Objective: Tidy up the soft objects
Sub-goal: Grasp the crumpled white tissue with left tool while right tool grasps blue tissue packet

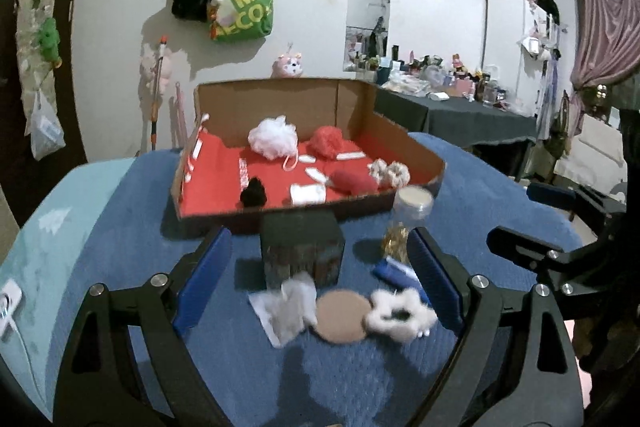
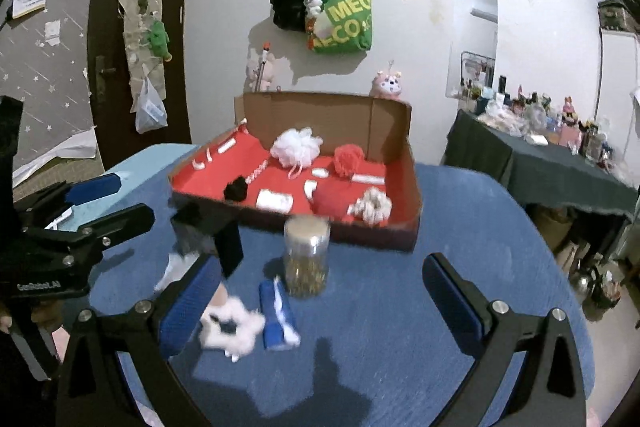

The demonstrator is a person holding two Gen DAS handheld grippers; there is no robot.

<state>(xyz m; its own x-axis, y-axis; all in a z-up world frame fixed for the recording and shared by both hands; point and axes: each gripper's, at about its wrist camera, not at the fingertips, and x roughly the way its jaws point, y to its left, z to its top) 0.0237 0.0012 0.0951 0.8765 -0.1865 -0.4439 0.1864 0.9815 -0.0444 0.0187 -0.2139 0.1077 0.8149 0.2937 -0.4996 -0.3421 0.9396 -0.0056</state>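
My left gripper (image 1: 316, 283) is open over a blue cloth, its blue pads wide apart. Between and below them lie a white pouch (image 1: 286, 311), a round tan puff (image 1: 342, 317) and a fluffy white scrunchie (image 1: 400, 315); none is touched. My right gripper (image 2: 320, 307) is open too, with the same scrunchie (image 2: 232, 325) by its left finger and a blue packet (image 2: 278, 315) beside it. Behind stands a cardboard tray (image 1: 280, 217) lined in red. It holds a white loofah (image 1: 272, 137), a red loofah (image 1: 326, 143), a black pompom (image 1: 253, 191) and a knitted scrunchie (image 1: 388, 173).
A dark box (image 1: 302, 251) and a glass jar (image 2: 306, 255) stand between the tray and the loose items. The left gripper (image 2: 108, 205) shows at the left edge of the right wrist view. A cluttered dark table (image 2: 560, 163) stands at the right, a door (image 2: 136, 39) at the left.
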